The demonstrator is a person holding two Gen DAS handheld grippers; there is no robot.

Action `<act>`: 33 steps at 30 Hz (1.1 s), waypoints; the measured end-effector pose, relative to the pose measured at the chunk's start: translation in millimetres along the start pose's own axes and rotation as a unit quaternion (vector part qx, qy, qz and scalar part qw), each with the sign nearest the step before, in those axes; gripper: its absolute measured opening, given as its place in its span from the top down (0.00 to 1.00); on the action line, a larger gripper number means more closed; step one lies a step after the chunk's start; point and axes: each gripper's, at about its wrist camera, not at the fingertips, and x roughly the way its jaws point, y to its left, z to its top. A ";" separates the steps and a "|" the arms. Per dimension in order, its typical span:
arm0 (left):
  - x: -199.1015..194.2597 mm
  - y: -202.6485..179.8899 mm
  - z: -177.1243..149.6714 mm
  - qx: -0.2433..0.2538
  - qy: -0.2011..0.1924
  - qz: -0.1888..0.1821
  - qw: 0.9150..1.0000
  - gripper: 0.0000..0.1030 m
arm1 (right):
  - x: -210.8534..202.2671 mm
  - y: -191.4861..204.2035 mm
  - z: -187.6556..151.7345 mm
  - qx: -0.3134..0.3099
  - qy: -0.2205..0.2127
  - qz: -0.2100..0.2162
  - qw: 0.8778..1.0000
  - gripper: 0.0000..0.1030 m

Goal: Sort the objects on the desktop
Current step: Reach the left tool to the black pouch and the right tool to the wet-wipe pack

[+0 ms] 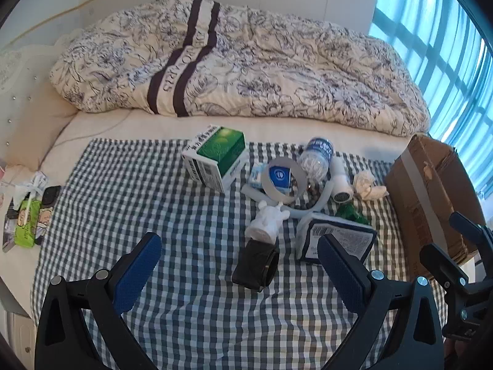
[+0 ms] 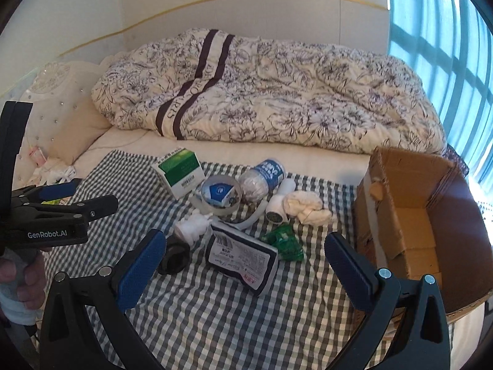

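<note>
Right now both grippers hover over a checked cloth (image 1: pixel 154 185) spread on a bed, each with its blue fingers spread wide and nothing between them. The left gripper (image 1: pixel 240 265) points down at a black roll (image 1: pixel 255 265) lying on the cloth, just in front of a white figurine (image 1: pixel 266 222). The right gripper (image 2: pixel 243 265) points at a dark-edged packet (image 2: pixel 242 259) with a barcode label, which lies beside a green wrapper (image 2: pixel 285 242).

Behind these the rest of the clutter sits in a loose heap near the middle of the cloth: a green and white box (image 1: pixel 215 157), a tape ring (image 1: pixel 285 180) standing on edge, a clear bottle (image 1: pixel 317 157) on its side, a white tube (image 1: pixel 340 182) and a crumpled white cloth (image 2: pixel 305 208). An open cardboard box (image 2: pixel 409 215) stands at the cloth's right edge, well apart from the heap. A flowered quilt (image 1: pixel 246 61) lies bunched along the far side of the bed.
</note>
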 end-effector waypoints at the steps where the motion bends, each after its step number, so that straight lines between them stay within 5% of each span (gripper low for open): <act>1: 3.0 -0.1 -1.2 0.000 0.003 0.000 1.000 0.00 | 3.6 -0.7 -1.1 0.000 0.004 0.000 1.000 0.00; 33: 111.7 -1.9 -33.2 0.022 0.122 0.002 0.992 0.00 | 108.0 -19.6 -32.7 0.018 0.113 0.013 0.993 0.00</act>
